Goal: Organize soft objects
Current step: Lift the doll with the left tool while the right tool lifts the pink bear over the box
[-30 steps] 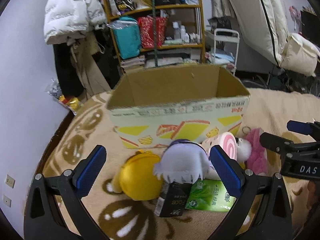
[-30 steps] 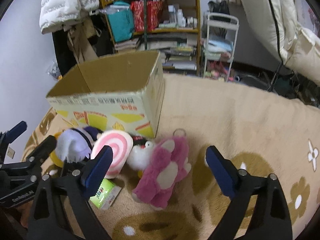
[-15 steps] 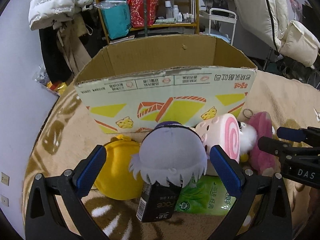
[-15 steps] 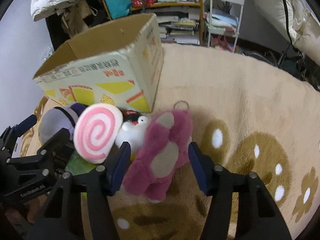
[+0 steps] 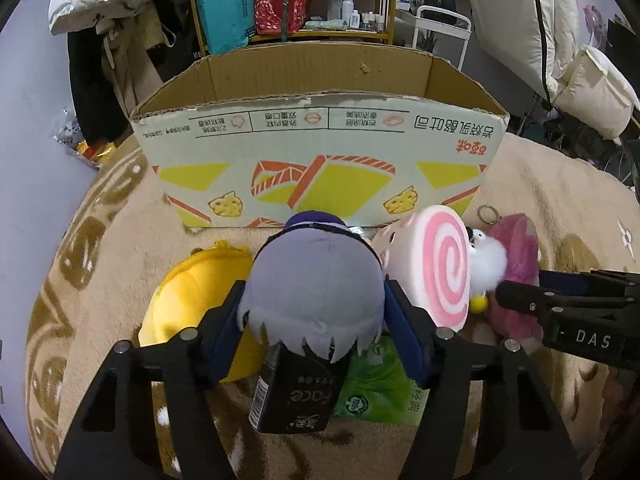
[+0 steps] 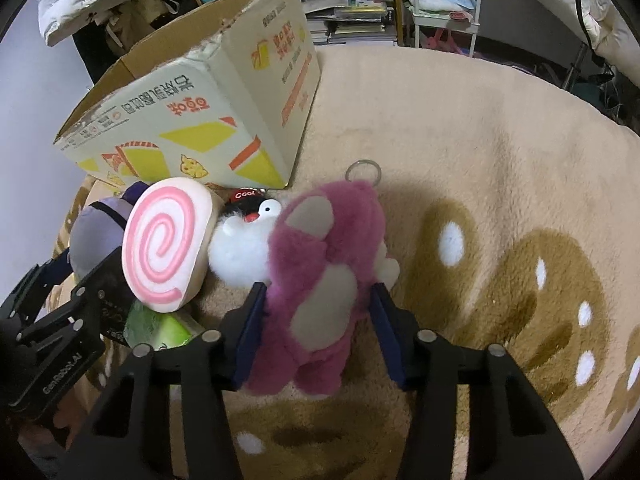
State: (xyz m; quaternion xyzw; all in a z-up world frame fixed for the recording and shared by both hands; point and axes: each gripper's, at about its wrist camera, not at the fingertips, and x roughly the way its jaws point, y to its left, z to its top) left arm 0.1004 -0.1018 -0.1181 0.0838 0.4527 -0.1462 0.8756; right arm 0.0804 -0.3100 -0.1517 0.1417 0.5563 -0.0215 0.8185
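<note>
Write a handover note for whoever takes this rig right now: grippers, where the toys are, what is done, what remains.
Left gripper: jaws have just been closing, pads now against the grey-haired plush.
Right gripper: jaws have just been closing, pads at the sides of the pink plush bear.
Both toys lie on the blanket before the cardboard box.
Also out: yellow plush, swirl cushion, white penguin plush.
Done: nothing seen boxed.
Left: lift both into the box, then the rest.

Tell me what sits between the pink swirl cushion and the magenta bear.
A small white penguin plush with a black cap, wedged between the pink swirl cushion and the magenta bear; clearest in the right wrist view.
</note>
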